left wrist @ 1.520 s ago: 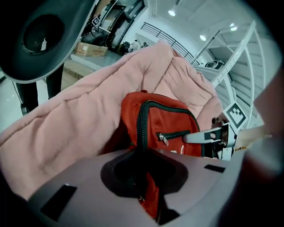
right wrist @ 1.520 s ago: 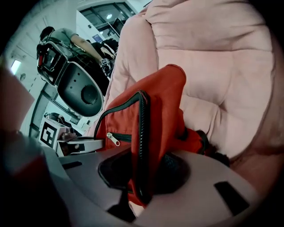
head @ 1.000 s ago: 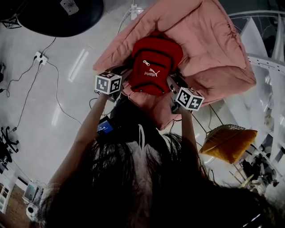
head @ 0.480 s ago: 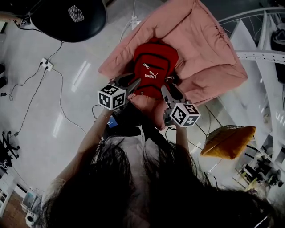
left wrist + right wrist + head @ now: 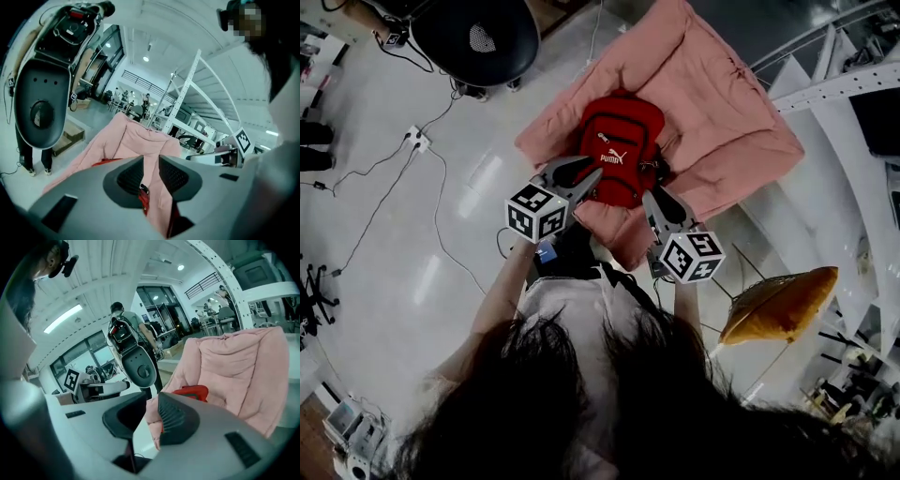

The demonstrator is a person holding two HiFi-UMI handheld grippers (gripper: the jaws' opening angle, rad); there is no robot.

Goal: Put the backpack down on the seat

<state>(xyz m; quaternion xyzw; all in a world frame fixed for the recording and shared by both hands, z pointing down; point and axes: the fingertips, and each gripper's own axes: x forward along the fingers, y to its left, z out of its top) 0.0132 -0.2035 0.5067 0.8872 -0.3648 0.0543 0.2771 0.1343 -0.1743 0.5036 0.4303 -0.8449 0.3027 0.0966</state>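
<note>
- Two grippers sit in front of me in the head view, both short of the red backpack (image 5: 617, 155); the left gripper (image 5: 577, 171) lies at its 7 o'clock and the right gripper (image 5: 654, 195) at its 5 o'clock
- the backpack lies on the pink cushioned seat (image 5: 722, 112), front pocket and white logo facing up; pink cushion shows around it from 12 to 4 o'clock
- in the left gripper view, the left gripper (image 5: 151, 159) has its jaws closing with a narrow gap between them; the pads press on nothing; through the gap I see the pink seat (image 5: 126, 140) and a strip of the red backpack (image 5: 143, 201) beyond
- I cannot tell from the head view whether the left jaw tips touch the backpack's edge or stop just beside it
- in the right gripper view, the right gripper (image 5: 152, 401) is closing too, its gap slimmer; only the front edge of the seat (image 5: 234, 366) shows between the pads, and the backpack (image 5: 190, 391) sits beyond at 1 o'clock, untouched
- each marker cube faces me, the left cube (image 5: 536, 211) and the right cube (image 5: 692, 255)
- a black chair (image 5: 478, 37) stands on the floor at 11 o'clock of the head view; an orange cushion (image 5: 778, 305) rests at 4 o'clock, well apart from the seat
</note>
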